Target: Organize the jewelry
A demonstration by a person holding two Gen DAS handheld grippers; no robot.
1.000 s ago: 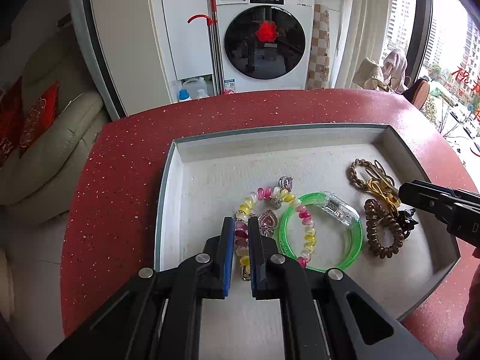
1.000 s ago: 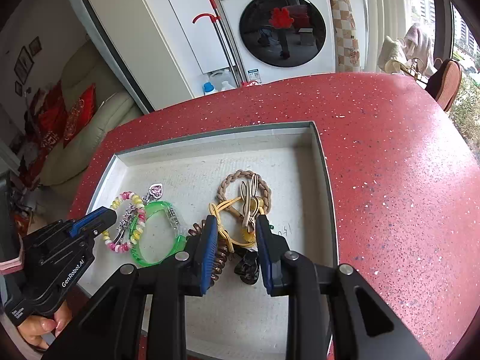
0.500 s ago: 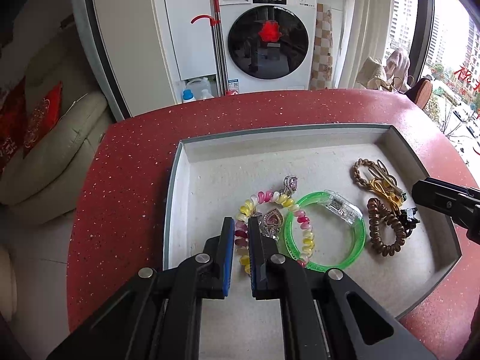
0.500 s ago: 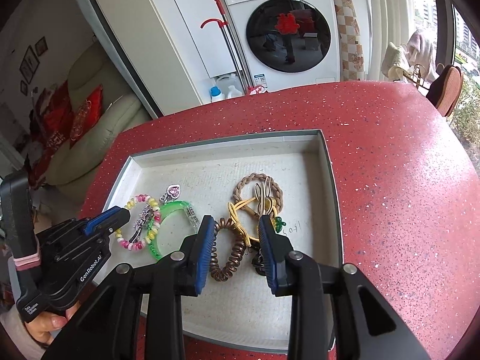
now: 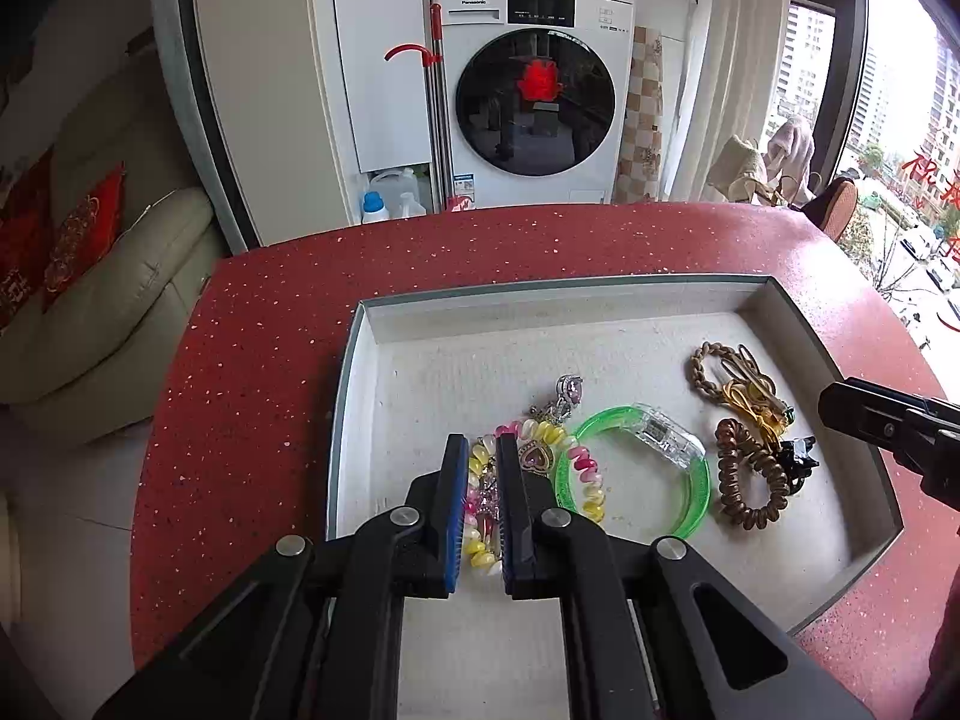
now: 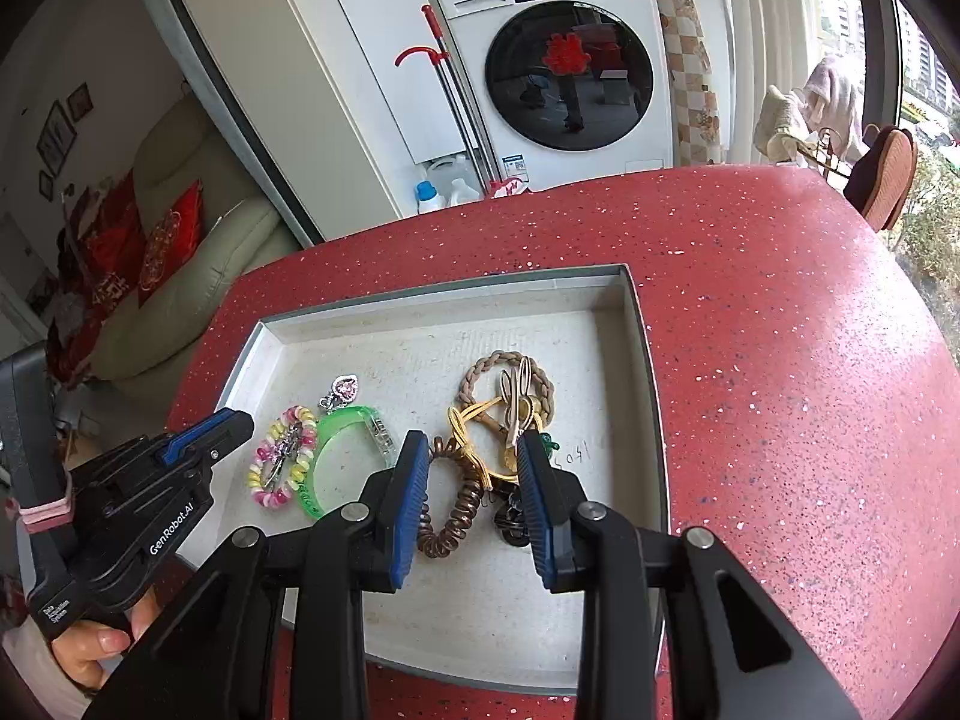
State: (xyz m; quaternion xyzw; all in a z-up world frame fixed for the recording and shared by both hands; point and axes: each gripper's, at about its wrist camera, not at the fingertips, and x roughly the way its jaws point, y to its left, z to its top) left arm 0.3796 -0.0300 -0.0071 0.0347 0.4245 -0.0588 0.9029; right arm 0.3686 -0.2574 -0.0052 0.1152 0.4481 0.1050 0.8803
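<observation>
Red speckled table, grey tray, white washing machine behind.

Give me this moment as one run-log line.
left gripper: narrow gap, over beaded bracelet, not gripping | right gripper: open, above coil hair tie | jewelry all in tray

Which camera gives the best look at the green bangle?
The left wrist view: the green bangle shows as almost a whole ring, with its clear clasp, lying in the tray, only its left edge crossed by the bead bracelet. In the right wrist view, the bangle looks smaller and the right gripper hides its near side.
</observation>
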